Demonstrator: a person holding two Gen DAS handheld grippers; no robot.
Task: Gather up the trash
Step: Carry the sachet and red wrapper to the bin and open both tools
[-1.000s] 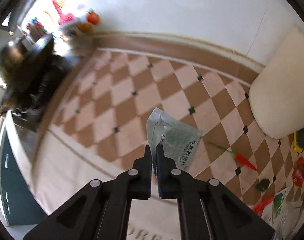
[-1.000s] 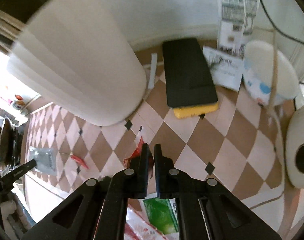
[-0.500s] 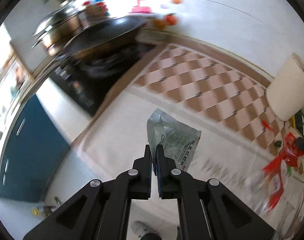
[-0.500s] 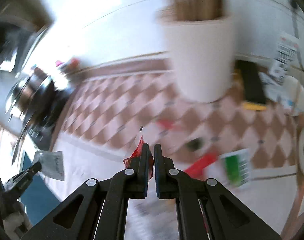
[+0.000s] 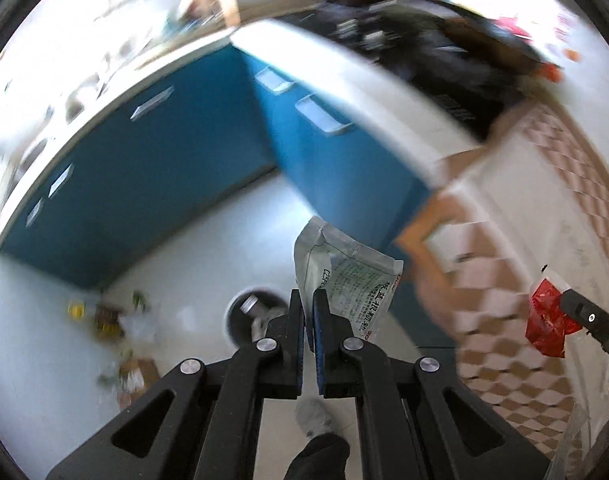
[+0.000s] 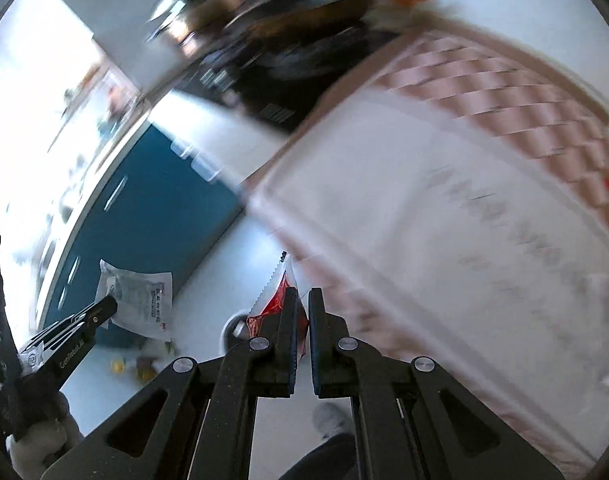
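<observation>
The left gripper (image 5: 308,312) was clenched on a silver printed pouch (image 5: 346,276), pinched at its lower corner so that most of the pouch stood free above the jaws. The right gripper (image 6: 300,312) was clenched on a red torn wrapper (image 6: 278,300), of which only a narrow serrated strip showed beyond the jaws. Both pieces of trash were held above the white floor (image 5: 208,248), off the edge of the checkered desk (image 5: 504,320).

A round bin (image 5: 244,312) was seen on the floor directly beneath the left gripper, partly hidden behind its fingers. The same bin (image 6: 234,330) appeared just left of the right gripper in the right wrist view. Loose scraps (image 5: 104,320) lay on the floor to the left of the bin, near the blue cabinet (image 5: 144,180).

The risk was judged to lie in the release. Both items were light and flat, so a drift sideways past the bin's rim could be expected if they were let go from that height, adding to the scraps beside the bin. The pouch, gripped only by a corner, could also slip early if swung. Heavy blur in both views left the bin's exact rim uncertain.
</observation>
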